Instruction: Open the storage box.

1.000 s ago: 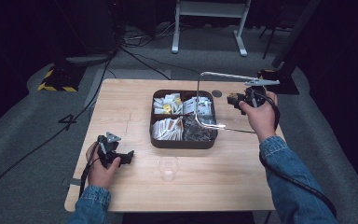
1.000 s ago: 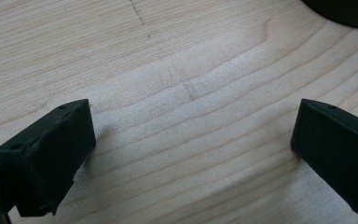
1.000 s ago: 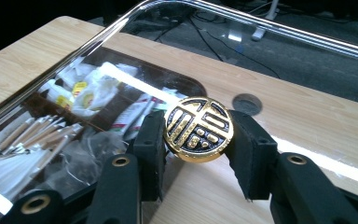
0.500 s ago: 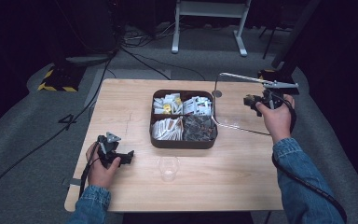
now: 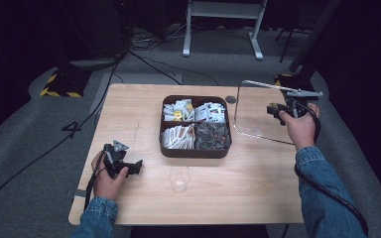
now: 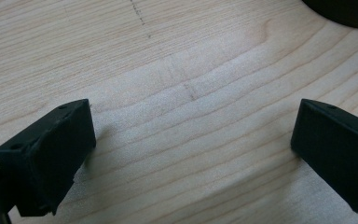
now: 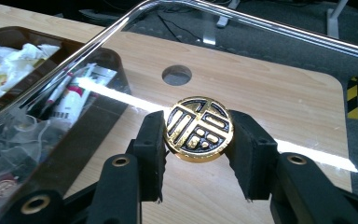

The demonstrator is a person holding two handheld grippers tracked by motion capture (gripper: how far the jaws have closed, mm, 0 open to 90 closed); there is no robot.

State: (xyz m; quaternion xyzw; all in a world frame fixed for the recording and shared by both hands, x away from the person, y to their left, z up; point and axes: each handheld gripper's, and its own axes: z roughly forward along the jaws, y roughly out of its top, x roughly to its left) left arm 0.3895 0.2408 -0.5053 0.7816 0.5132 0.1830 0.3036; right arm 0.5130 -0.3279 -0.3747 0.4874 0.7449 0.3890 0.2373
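Lid [image 5: 258,111] moved rightward off box [image 5: 195,148] | right claw [image 7: 198,140] grips knob [image 7: 199,128] | left claw [image 6: 191,154] open

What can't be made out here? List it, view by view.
- High view: the packets in the brown box are too small to read.
- High view: the clear lid is nearly invisible apart from its rim.
- Right gripper view: the right gripper covers the sides of the gold knob.
- Left gripper view: the box is cut off by the top edge.
- High view: the left gripper is too small to judge.
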